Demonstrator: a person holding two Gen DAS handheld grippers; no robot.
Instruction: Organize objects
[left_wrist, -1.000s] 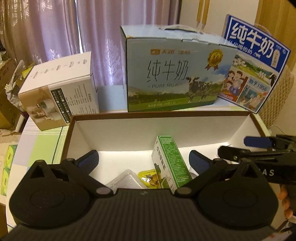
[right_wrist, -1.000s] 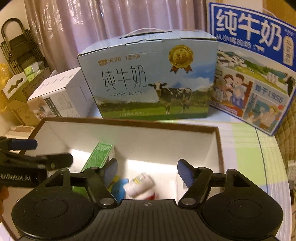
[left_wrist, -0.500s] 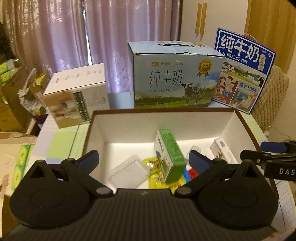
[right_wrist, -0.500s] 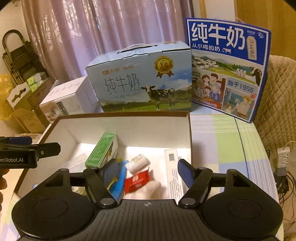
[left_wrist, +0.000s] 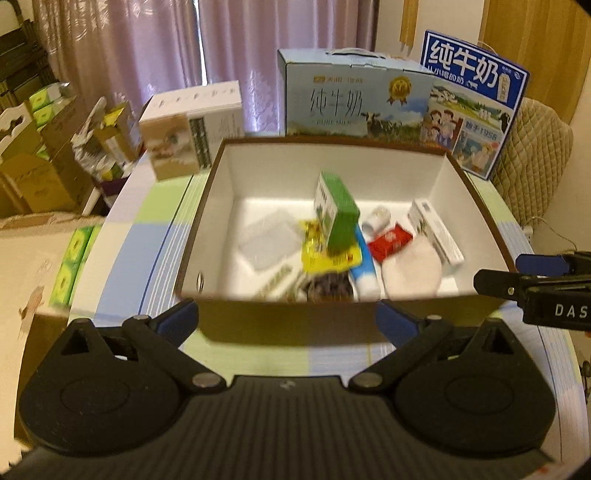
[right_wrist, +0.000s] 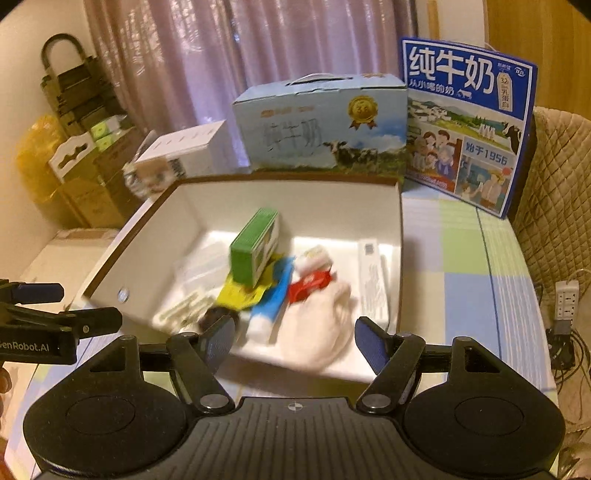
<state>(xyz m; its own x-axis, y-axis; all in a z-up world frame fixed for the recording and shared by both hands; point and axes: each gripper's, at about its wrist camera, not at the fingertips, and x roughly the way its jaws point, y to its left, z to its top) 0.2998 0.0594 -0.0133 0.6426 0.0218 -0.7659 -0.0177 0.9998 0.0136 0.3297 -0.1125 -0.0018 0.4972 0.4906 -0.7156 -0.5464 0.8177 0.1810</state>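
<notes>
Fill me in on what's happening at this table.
A person is sorting small items with two handheld grippers. The left gripper and right gripper are both open and empty, held at the near side of the open box. The items lie inside: a green carton, a white cloth, a red packet, a blue tube and others. Milk cases stand behind.

Boxes (left_wrist: 325, 229) on checked table (left_wrist: 155, 236)

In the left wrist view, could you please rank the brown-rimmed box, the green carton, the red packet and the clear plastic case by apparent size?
1. brown-rimmed box
2. green carton and clear plastic case: look alike, so unranked
3. red packet
</notes>
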